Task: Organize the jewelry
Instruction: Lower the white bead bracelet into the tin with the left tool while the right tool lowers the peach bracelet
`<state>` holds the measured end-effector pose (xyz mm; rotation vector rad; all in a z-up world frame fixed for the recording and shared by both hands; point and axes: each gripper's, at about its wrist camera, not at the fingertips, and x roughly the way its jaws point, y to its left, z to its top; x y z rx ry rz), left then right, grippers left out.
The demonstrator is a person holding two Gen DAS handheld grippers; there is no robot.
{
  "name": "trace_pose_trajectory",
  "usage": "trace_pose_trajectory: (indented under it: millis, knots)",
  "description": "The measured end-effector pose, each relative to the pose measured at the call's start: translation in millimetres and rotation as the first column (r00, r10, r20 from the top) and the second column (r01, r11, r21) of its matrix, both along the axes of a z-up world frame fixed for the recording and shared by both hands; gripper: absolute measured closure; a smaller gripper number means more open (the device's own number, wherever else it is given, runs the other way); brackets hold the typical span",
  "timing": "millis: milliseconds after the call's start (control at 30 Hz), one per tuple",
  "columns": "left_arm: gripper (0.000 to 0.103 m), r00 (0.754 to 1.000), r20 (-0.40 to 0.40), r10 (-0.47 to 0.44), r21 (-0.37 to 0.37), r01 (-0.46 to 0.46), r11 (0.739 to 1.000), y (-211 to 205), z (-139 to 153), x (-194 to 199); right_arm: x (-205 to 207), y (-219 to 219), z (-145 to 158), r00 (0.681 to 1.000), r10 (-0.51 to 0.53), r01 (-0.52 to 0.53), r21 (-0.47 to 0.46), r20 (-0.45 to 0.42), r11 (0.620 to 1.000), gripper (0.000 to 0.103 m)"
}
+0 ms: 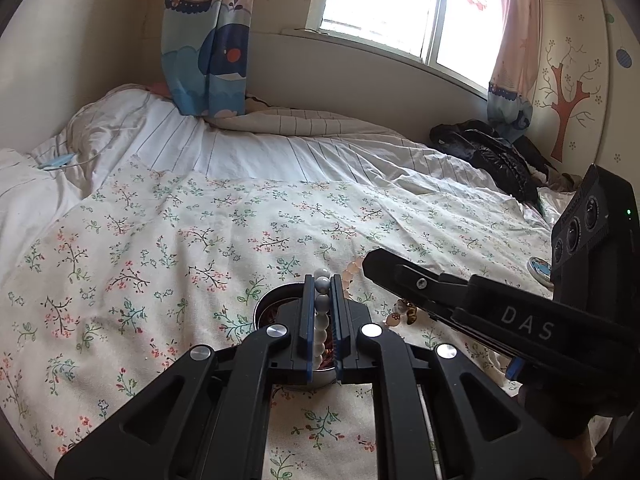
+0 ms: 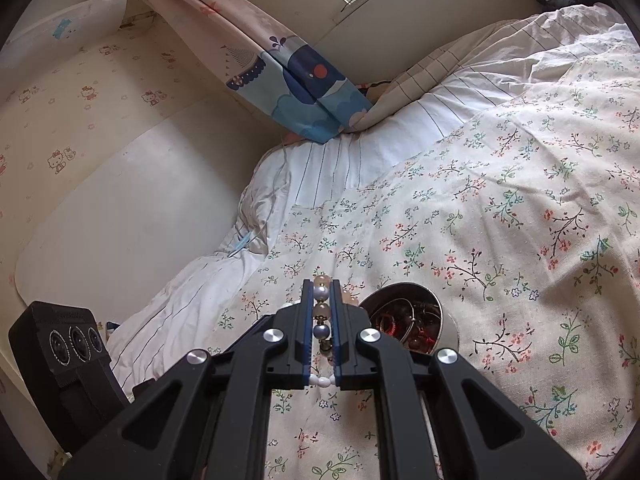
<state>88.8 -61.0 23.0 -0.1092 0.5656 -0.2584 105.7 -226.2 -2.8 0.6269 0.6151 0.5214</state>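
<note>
Beads fill the gap between the fingers of both my grippers. My left gripper (image 1: 322, 284) is squeezed shut on a string of round white and grey beads (image 1: 322, 320), and the beads run in a line between its two black fingers with blue pads. Right under those fingers sits a small round silver metal bowl (image 1: 266, 300) on the bed, and I can see red and brown bits inside it. My right gripper (image 2: 322, 292) is also squeezed shut, on a bracelet of peach, white and grey-blue beads (image 2: 322, 310), and a few small white beads hang across the bottom of its fingers. In the left view my right gripper (image 1: 370, 260) comes in from the right side, and more of the peach beads show just under its tip, lying on the cloth close to the bowl. In the right view the same silver bowl (image 2: 448, 326) sits just to the right of my fingers, with rings and red beads in it. Both bead strings are up between my fingers, not in the bowl. All of this is on a white bed cover with little pink and green flowers (image 1: 160, 248). A black jacket (image 1: 488, 152) lies far off by the wall.
</note>
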Motion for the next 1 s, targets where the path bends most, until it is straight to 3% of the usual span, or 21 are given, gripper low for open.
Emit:
trace_pose_trajectory:
  millis: [1000]
  knots:
    - [0.096,1.0,-0.016,-0.007,-0.011,0.006,1.0,-6,-7,17,19,1,-7,1.0,-0.011,0.011,-0.009,-0.021,1.0,0.093]
